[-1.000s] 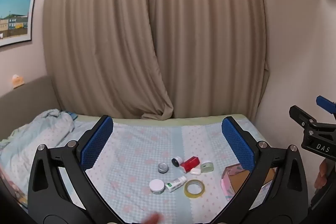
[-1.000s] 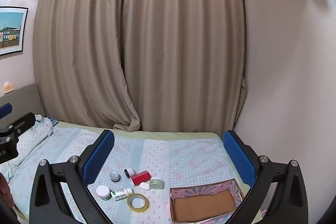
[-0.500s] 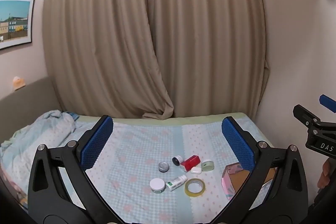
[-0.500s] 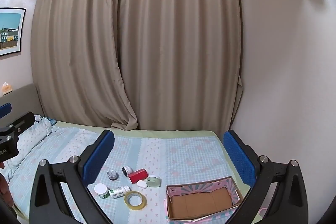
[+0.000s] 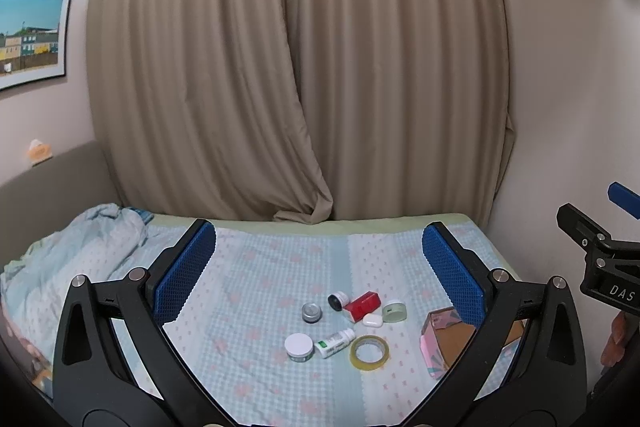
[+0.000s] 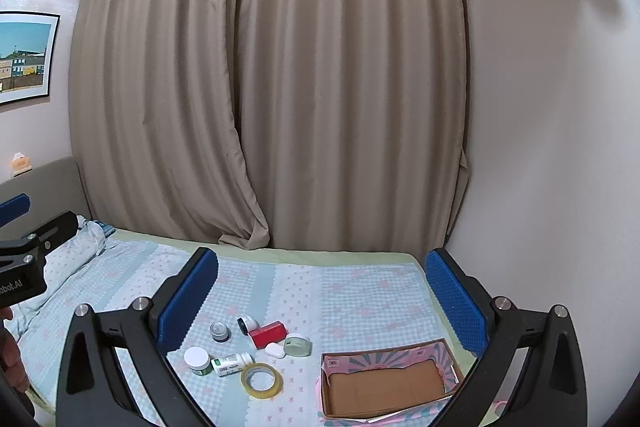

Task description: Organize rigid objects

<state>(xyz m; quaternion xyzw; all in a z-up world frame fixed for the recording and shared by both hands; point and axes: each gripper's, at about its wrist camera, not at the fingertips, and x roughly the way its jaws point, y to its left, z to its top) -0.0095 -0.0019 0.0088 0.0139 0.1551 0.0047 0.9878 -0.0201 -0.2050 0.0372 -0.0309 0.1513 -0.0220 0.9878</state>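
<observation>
Both the left gripper [image 5: 318, 263] and right gripper [image 6: 320, 287] hang spread wide and empty above the blue-checked bedspread [image 6: 352, 291], its pink-rimmed cardboard box [image 6: 386, 383] empty.

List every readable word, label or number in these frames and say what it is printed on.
"DAS": on the right tool's black body, cut off by the frame edge.
"obot.AI": on the left tool's black body, its start cut off.
White bottle with green label: print too small to read.
Cardboard box: a small mark, unreadable.
</observation>
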